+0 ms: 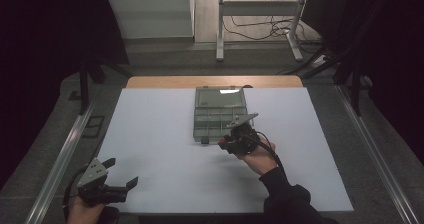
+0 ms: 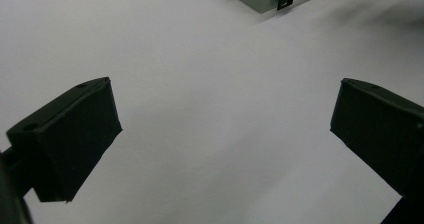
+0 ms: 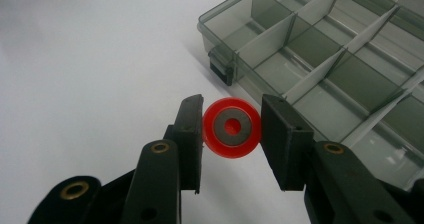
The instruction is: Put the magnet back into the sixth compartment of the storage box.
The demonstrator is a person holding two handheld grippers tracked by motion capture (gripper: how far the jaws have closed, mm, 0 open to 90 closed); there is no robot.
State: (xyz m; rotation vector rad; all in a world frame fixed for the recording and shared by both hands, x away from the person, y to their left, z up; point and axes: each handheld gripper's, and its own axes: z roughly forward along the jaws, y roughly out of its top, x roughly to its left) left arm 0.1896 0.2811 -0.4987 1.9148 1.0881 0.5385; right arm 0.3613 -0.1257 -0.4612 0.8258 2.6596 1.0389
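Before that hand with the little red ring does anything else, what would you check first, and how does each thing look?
1. Red ring clamped between the right gripper pads: ok.
2. Ring sits centred and near the tips, not slipping out: ok.
3. Compartment box open, dividers showing: ok.
4. Compartments near the gripper free of parts: ok.
5. Ring already over a compartment: not ok, it is beside the box's front wall, over the white table.
6. Left gripper open and well away from the box: ok.
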